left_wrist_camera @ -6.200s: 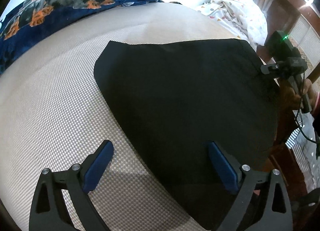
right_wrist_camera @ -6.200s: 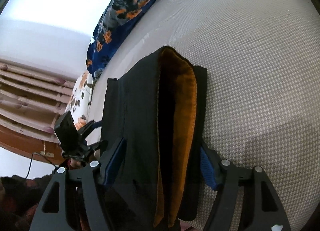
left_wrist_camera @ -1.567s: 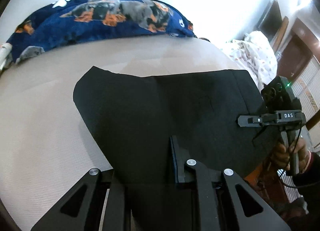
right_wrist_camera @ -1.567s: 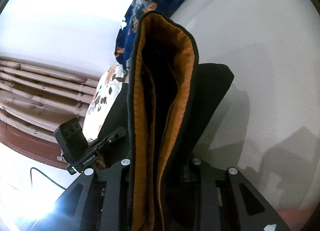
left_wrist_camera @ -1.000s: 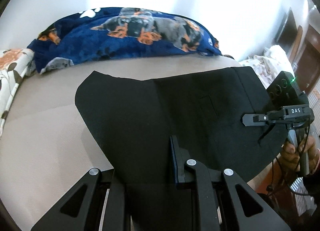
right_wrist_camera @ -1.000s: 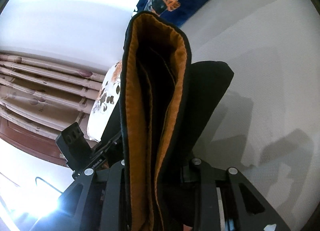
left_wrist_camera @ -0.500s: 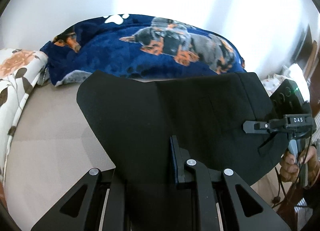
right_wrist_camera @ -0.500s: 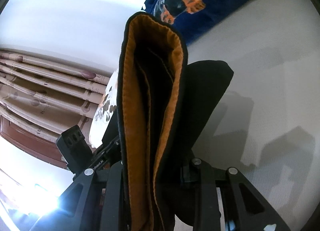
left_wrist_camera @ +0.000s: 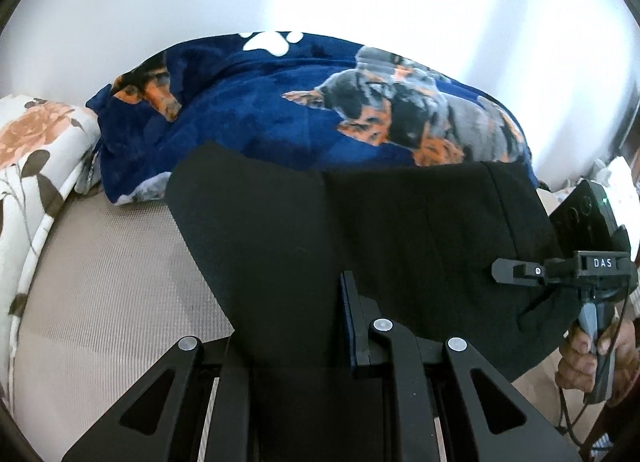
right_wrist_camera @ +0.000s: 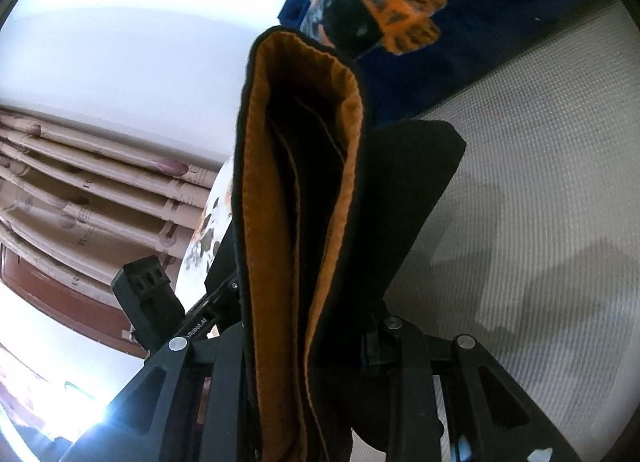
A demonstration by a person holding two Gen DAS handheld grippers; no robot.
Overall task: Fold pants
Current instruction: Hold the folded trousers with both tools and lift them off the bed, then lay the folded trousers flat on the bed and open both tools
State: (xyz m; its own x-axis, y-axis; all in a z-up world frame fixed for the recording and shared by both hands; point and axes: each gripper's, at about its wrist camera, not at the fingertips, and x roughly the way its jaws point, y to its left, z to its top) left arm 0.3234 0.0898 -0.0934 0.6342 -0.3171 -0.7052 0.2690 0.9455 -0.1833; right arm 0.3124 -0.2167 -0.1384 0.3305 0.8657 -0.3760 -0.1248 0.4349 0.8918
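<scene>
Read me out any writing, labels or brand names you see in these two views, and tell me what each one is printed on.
"DAS": white letters on the black body of the right tongs, seen from the left camera.
"Robot.AI": white letters on the black arm of the left tongs, seen from the right camera; the start is cut off by the frame in front.
Curtain: faint printed letters, too blurred to read.
Pants and blanket: no writing, only a paw print and dog pictures.

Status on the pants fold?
Both hand-held grippers, left and right, shut on black pants. Pants lifted over bed. Blue blanket ahead.
</scene>
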